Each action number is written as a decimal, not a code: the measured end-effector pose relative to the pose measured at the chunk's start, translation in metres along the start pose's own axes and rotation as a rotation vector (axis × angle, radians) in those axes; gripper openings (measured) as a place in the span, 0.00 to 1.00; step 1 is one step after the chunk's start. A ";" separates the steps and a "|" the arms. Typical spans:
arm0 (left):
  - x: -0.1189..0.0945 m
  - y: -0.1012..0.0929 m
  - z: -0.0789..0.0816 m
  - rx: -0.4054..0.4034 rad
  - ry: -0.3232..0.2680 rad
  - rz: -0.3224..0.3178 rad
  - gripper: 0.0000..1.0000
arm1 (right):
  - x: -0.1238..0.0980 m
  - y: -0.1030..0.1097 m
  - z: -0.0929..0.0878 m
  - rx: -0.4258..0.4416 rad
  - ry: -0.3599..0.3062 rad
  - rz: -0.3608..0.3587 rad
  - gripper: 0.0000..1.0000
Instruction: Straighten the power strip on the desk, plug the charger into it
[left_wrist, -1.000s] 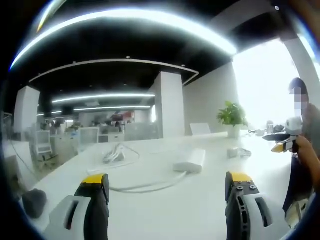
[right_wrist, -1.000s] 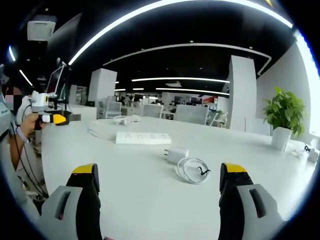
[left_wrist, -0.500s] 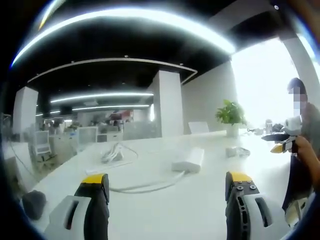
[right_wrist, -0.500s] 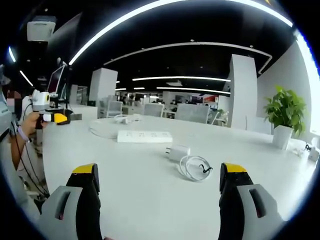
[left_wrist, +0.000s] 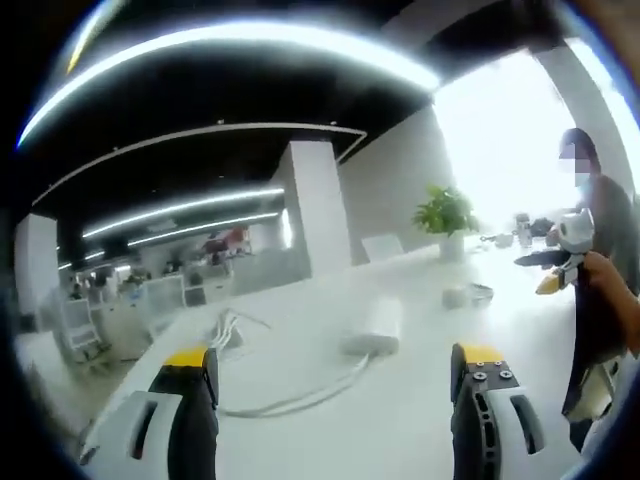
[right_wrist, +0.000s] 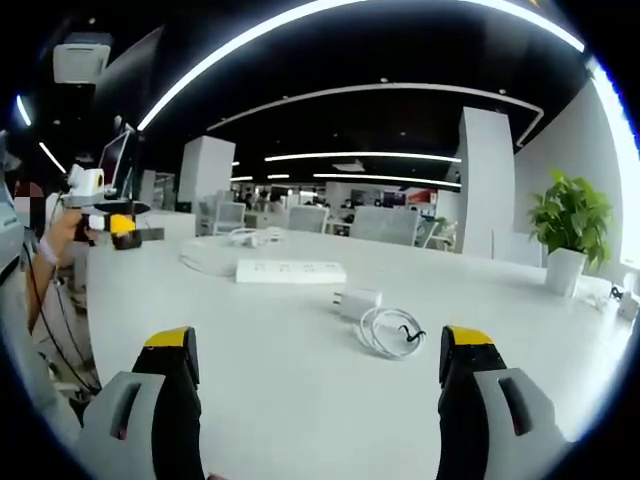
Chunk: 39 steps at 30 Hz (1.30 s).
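Observation:
A white power strip (right_wrist: 291, 271) lies flat on the white desk (right_wrist: 300, 400), its white cord (right_wrist: 205, 262) curving off to the left. Nearer me, a white charger (right_wrist: 358, 301) rests beside its coiled white cable (right_wrist: 389, 332). My right gripper (right_wrist: 310, 375) hovers open over bare desk, well short of the charger. The power strip (left_wrist: 372, 326) is seen end-on from the left gripper view, its cord (left_wrist: 300, 395) looping toward me, with the charger (left_wrist: 458, 296) beyond it. My left gripper (left_wrist: 335, 395) hangs open above the cord. Each gripper shows in the other's view, left gripper (right_wrist: 108, 222) and right gripper (left_wrist: 558, 262).
A potted plant (right_wrist: 568, 235) stands at the desk's far right. A second bundle of white cable (right_wrist: 250, 238) lies behind the power strip. A person (left_wrist: 600, 290) stands at the desk edge. White pillars and office chairs fill the background.
The left gripper view has swung and tilted, so the power strip and cord sit more central and closer. The right gripper view has crept slightly nearer the charger. Nothing on the desk moved.

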<state>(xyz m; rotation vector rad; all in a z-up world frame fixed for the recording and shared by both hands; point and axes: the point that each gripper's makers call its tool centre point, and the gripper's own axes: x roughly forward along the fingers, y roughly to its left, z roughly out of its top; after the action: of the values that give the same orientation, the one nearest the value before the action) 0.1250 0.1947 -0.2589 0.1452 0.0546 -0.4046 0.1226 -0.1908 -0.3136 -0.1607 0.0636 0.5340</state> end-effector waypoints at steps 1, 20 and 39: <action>0.002 0.001 0.003 0.005 0.002 -0.014 0.99 | 0.000 0.000 0.000 0.001 -0.001 -0.001 1.00; 0.047 -0.003 0.038 0.221 0.133 -0.137 0.99 | -0.004 0.001 0.000 0.005 -0.009 0.004 1.00; 0.112 -0.031 0.061 0.382 0.280 -0.247 0.99 | -0.009 0.002 -0.002 0.007 -0.007 0.001 1.00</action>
<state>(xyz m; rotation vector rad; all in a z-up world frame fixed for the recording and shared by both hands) 0.2176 0.1142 -0.2123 0.5757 0.2739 -0.6374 0.1142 -0.1937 -0.3146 -0.1519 0.0592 0.5352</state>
